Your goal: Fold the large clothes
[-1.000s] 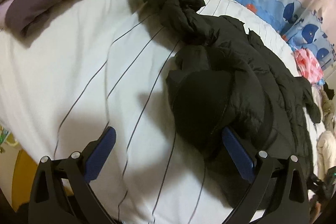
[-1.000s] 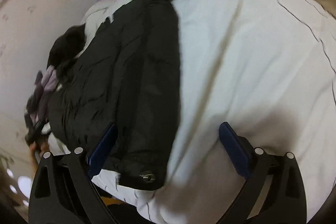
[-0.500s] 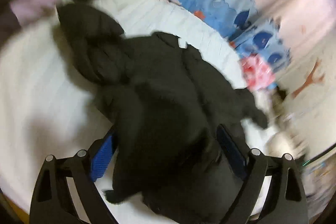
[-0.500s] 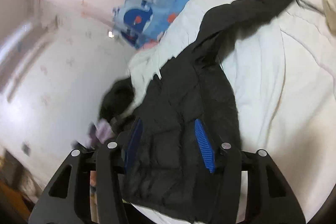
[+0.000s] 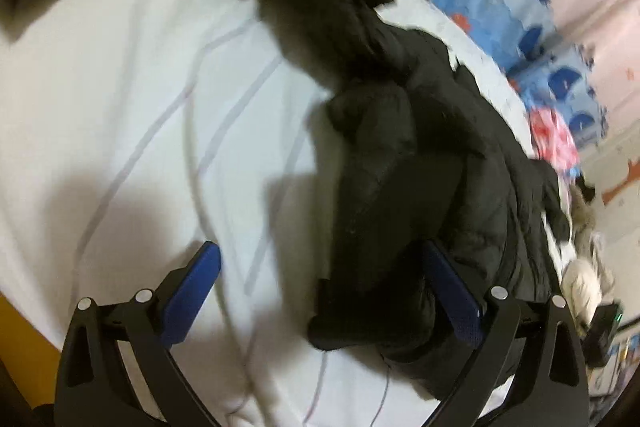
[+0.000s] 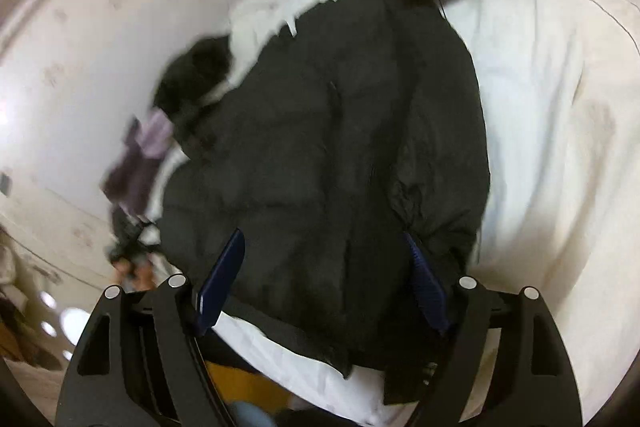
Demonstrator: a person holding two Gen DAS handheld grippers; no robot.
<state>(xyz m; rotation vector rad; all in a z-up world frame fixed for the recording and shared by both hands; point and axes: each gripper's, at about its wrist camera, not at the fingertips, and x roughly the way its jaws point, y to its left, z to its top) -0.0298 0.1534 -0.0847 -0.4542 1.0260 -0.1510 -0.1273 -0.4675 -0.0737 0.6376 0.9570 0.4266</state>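
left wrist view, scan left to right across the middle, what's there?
white striped duvet → black puffer jacket → pink cloth → pink wall

Indoor light, soft and fairly bright. Both views smeared by motion blur, worst at the rims. Strong fisheye bending; dark vignette in corners. Black jacket (image 5: 420, 155) reads nearly featureless. Grey shadow falls on the white bed cover (image 5: 132, 99) beside it. Small glare spots, lower left of right view.
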